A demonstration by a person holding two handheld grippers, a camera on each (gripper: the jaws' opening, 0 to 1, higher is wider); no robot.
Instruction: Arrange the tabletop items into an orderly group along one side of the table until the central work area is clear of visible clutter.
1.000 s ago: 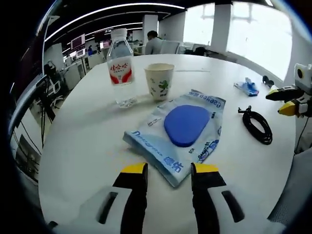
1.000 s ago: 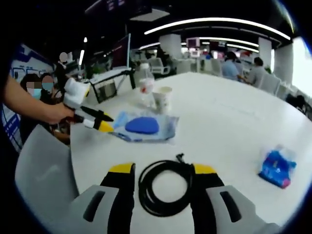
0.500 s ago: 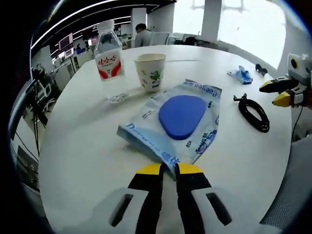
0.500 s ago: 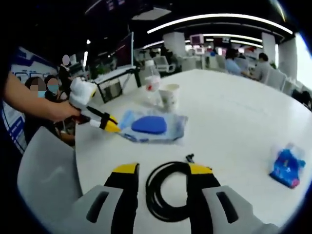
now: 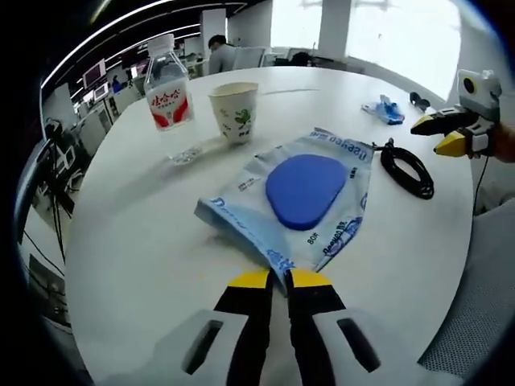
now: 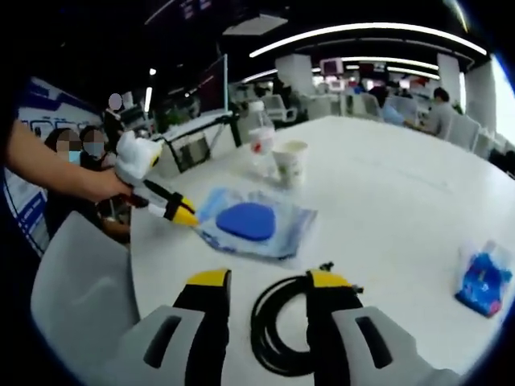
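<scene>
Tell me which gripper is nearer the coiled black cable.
Right. The right gripper stands open with the black cable lying between its jaws. The left gripper is across the table, shut on the corner of the blue-and-clear packet.

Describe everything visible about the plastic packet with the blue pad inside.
The packet is a clear, crinkly plastic bag with blue lettering along its edges, holding a flat, rounded blue pad. It lies flat on the white table, near the paper cup and water bottle, beside the coiled black cable. The left claw is shut on its near corner, which looks slightly lifted. The right claw straddles the cable, open.
</scene>
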